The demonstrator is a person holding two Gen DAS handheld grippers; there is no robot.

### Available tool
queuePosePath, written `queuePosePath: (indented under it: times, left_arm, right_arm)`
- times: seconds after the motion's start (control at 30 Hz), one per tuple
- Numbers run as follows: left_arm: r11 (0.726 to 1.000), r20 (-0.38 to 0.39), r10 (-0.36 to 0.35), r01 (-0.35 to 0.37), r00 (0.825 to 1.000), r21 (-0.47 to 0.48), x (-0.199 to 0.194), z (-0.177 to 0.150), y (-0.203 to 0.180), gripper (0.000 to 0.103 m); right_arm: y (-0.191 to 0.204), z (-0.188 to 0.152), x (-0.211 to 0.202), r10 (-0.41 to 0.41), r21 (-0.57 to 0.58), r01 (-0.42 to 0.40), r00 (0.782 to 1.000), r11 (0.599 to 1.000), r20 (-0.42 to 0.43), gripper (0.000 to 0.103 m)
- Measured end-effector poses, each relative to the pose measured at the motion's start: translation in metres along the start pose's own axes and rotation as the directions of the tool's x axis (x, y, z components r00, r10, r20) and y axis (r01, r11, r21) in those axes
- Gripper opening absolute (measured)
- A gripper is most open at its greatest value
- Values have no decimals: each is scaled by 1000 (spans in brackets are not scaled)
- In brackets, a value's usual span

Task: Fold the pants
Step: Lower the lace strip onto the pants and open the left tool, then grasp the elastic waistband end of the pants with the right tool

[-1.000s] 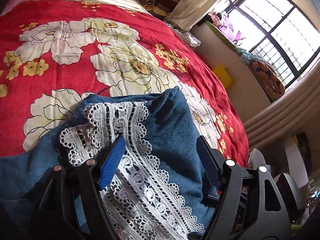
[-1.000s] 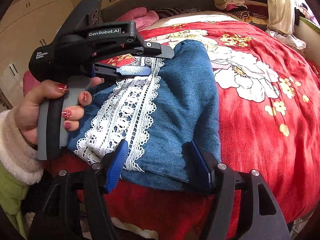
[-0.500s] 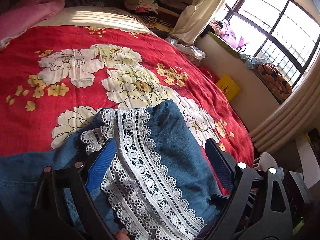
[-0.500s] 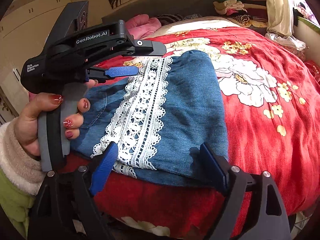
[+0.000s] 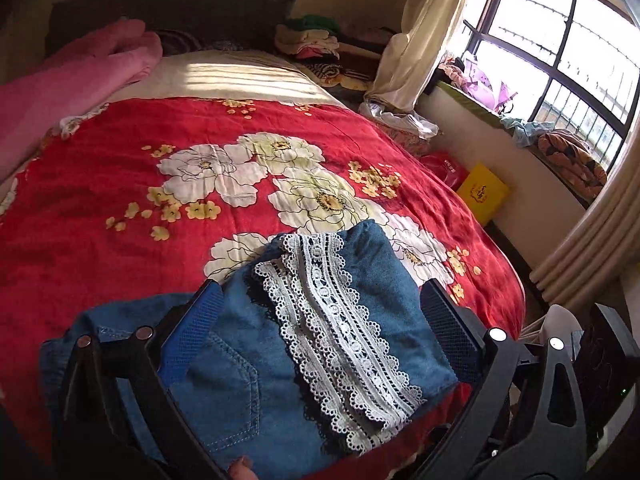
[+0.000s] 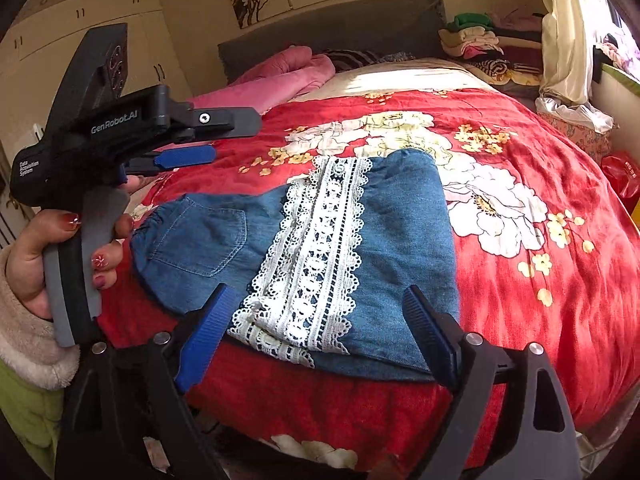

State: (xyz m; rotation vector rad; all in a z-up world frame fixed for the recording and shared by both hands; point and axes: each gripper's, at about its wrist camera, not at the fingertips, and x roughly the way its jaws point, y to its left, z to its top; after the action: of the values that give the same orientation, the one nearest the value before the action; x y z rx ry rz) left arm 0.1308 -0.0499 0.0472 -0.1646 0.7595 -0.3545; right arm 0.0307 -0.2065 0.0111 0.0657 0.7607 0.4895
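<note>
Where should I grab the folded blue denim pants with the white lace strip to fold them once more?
Probably grip the blue denim pants at the bare waistband-and-pocket end, coming from the left side in the right wrist view. That end lies single-layered and flat on the red floral bedspread.

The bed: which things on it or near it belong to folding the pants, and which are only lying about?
For the job:
- denim pants with lace trim
- left tongs, right tongs

Lying about:
- pink blanket
- clothes pile
- yellow box
</note>
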Motion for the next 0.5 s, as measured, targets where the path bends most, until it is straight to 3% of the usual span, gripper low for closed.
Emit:
queuePosePath:
  times: [0.5]
  left_arm:
    - [988,24,144,-142,989,-63,-64,-34,65,93]
  right_arm:
    - [30,16,11,-2,-44,1,1000,999,-27,89]
